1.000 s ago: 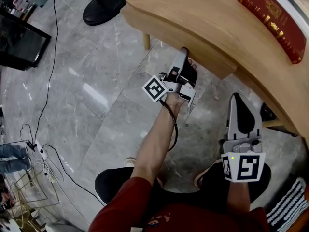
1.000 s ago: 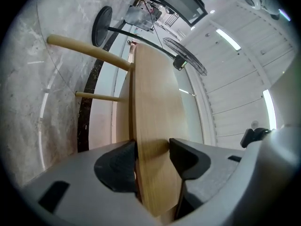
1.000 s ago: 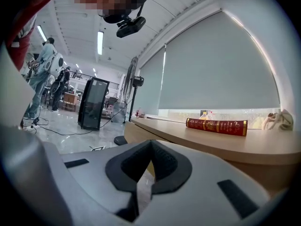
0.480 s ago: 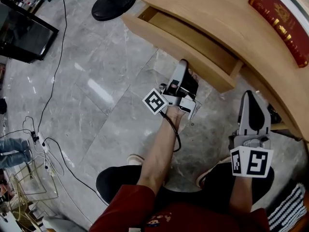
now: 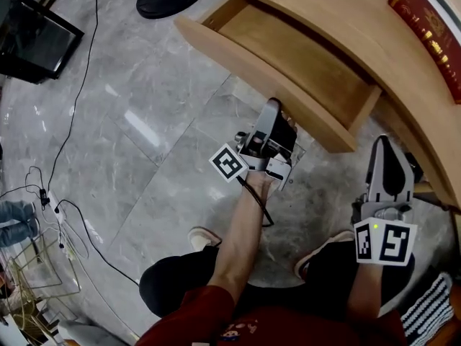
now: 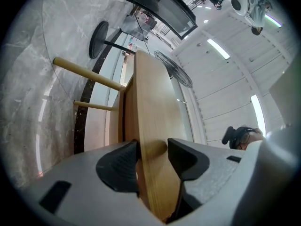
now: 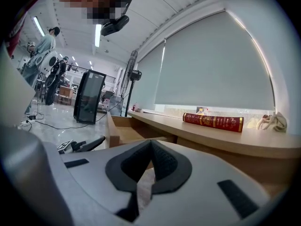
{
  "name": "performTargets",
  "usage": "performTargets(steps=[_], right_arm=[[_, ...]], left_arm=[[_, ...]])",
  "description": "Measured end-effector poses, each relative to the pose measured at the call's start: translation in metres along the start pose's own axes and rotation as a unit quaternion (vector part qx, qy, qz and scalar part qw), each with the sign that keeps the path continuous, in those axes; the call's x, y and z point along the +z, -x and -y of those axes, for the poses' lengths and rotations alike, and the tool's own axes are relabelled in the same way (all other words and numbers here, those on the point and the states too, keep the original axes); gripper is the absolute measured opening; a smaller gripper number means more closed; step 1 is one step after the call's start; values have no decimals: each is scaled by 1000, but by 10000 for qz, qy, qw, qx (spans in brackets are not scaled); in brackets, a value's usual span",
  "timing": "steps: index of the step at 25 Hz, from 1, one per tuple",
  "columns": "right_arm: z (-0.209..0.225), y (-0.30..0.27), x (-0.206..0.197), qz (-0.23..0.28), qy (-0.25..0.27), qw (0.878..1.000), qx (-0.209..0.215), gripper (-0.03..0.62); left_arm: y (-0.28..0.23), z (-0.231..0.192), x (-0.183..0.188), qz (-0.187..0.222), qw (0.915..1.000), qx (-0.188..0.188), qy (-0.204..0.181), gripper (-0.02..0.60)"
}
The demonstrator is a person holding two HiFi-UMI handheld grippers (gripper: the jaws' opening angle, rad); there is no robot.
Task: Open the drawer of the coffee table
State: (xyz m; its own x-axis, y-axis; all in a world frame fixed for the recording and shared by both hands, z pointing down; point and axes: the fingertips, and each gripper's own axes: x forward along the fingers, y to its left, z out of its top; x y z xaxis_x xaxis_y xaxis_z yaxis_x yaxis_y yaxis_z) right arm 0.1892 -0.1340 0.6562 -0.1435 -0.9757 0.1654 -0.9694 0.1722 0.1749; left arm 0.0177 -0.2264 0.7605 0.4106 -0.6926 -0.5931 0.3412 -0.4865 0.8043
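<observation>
- Most of what we see from the head view is the grey marble floor (image 5: pixel 144 157). A few black cables (image 5: pixel 75 114) trail across it, well away from the action.
- Next biggest is the pale curved wooden coffee table (image 5: pixel 346 20), which runs across the top right.
- Its shallow wooden drawer (image 5: pixel 245 63) sticks well out of the table's side towards us. The bare wood bottom is in plain sight, and we can't spot anything inside.
- We'd call the job mostly done, with maybe a little more pull left if it has more travel.
- The left gripper (image 6: pixel 153 152) comes at the drawer from underneath, tilted upward. We can't see a handle, so we reckon the lower edge of the front panel is the only thing to grab.
- Its own view shows that panel standing between the jaws with both pads against the wood. The jaws have just been closing, so we read it as a clamp on the drawer front, ready to pull.
- The right gripper (image 7: pixel 150 147) hangs off to the right below the table edge. Its jaws are pinched together on nothing.
- It looks parked there to stay out of the drawer's path.
- Smallest is the dark red book with gold print (image 5: pixel 428 27). It lies flat on the tabletop, well apart from the drawer, so it shouldn't get in the way.
</observation>
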Motion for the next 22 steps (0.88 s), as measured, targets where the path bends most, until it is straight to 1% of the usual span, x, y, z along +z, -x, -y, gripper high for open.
performTargets(steps=[4, 8, 13, 17, 22], right_arm=[[-9, 4, -5, -57, 102, 9999, -35, -3], [-15, 5, -6, -99, 171, 9998, -50, -3], [-18, 1, -4, -128, 201, 9997, 7, -3], [-16, -4, -8, -147, 207, 9997, 28, -3], [-22, -3, -9, -150, 256, 9996, 39, -3]], left_arm=[[14, 6, 3, -14, 10000, -91, 19, 210], [24, 13, 7, 59, 9998, -155, 66, 210], [32, 22, 11, 37, 9999, -151, -15, 210], [42, 19, 13, 169, 9997, -158, 33, 206], [47, 16, 15, 132, 9997, -193, 84, 207]])
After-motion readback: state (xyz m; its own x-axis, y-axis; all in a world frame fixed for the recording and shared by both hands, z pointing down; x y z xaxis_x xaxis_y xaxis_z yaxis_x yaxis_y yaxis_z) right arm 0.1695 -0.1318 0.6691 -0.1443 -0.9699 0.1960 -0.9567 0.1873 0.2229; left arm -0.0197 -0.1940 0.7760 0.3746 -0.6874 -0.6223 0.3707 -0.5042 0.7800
